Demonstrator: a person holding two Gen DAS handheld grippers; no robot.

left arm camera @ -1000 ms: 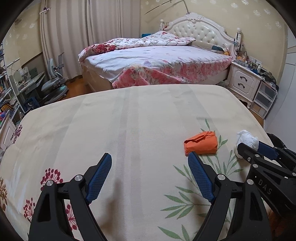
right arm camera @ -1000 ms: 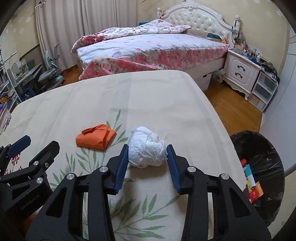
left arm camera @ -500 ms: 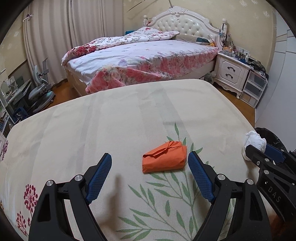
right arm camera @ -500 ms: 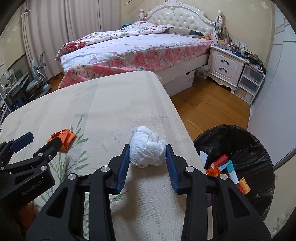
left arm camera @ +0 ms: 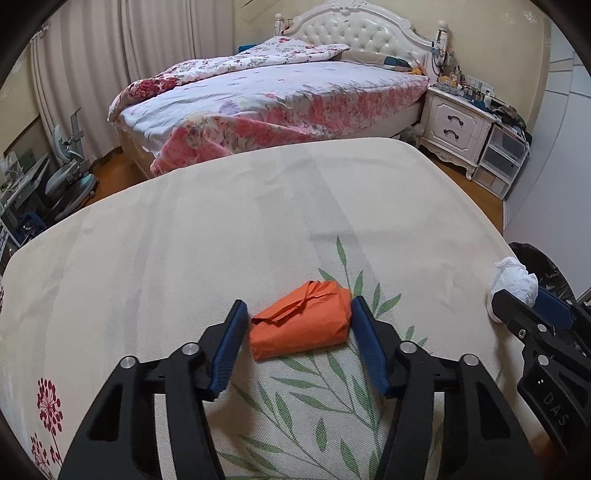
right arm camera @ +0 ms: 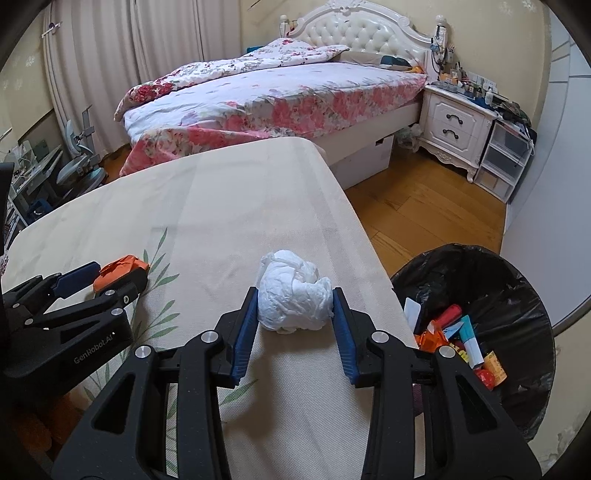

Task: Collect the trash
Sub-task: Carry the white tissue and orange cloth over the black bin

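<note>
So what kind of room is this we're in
A bedroom, most likely in a home: a bed with a white tufted headboard and pink floral bedding, a white two-drawer nightstand beside it, and long pale curtains along the wall.

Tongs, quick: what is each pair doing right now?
Left tongs: closing around the orange packet, pads at its sides, grip not yet sure.
Right tongs: shut on the white paper wad.

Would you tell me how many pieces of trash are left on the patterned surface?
2. The orange wrapper lies between the closing jaws of the left gripper; the white crumpled tissue is clamped in the right gripper near the edge by the bin.
</note>
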